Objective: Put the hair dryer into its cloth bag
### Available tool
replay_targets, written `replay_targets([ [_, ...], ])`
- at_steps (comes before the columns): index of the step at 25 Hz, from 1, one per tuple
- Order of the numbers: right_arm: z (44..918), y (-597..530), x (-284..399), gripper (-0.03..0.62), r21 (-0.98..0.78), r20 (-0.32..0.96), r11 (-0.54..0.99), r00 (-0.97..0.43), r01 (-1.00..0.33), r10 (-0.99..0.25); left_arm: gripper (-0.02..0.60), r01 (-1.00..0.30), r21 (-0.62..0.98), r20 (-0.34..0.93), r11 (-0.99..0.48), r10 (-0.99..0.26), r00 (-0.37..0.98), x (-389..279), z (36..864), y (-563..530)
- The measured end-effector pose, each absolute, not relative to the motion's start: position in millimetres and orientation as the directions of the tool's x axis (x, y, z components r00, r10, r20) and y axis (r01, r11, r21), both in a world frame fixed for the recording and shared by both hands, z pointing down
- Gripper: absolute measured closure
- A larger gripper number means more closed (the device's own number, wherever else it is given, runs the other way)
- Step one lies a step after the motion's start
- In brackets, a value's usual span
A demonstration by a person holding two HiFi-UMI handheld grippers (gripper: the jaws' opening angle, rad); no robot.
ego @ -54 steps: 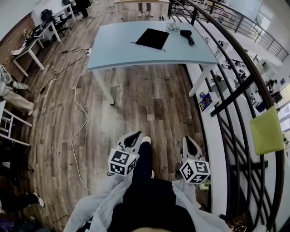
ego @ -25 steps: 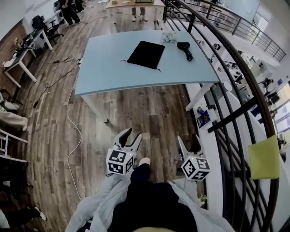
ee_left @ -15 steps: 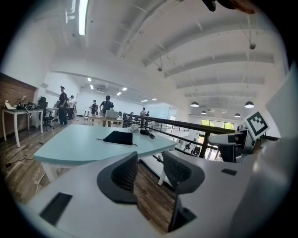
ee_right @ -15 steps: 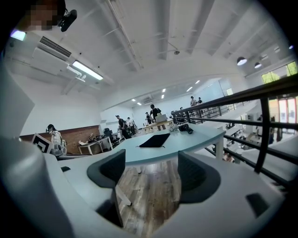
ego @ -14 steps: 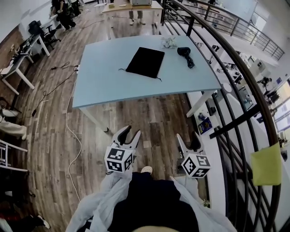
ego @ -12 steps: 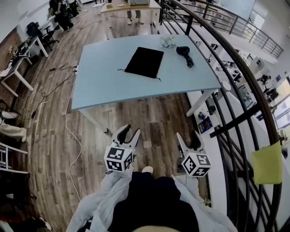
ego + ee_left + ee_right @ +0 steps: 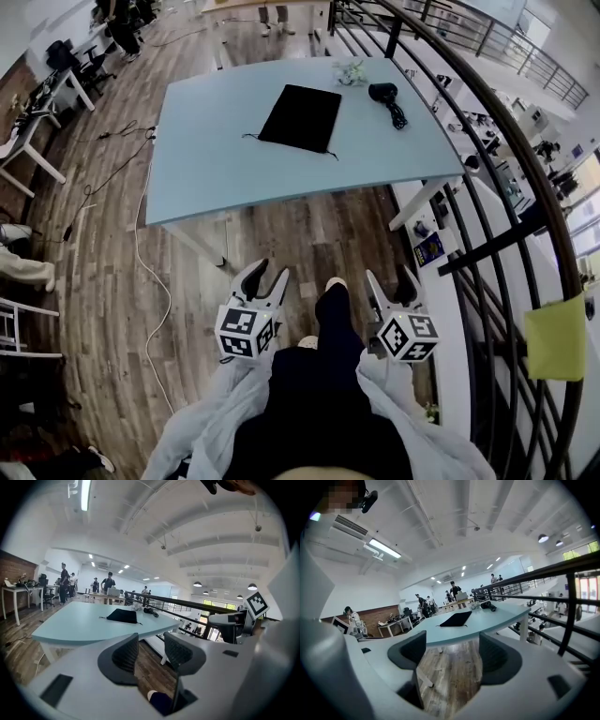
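Standing short of the table | my left gripper and right gripper gape, empty | hair dryer lies far-right, near cloth bag | dryer likely rigid, smooth: I'd grip handle; bag limp: pinch hem

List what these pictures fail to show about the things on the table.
Cloth bag: whether its mouth is open or drawn shut; too small in the head view, edge-on in both gripper views.
Hair dryer: its cord's layout and nozzle direction; too small and distant in every view.
Pale clump beside it: too small to identify.
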State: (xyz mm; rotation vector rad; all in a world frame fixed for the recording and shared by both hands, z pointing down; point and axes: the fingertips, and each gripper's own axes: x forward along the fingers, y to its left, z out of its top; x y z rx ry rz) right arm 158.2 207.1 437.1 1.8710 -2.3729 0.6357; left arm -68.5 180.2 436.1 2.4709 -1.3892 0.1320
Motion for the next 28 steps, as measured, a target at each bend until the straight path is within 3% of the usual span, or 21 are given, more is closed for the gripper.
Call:
replay_targets([
  [28, 441.7, -10.7, 160.5, 0.241, -0.268, 0.331, 0.250, -0.333, -0.930, -0.883, 0.394, -0.884, 0.212, 0.236, -0.417, -0.856, 0.460, -80.8, 436.0, -27.1],
])
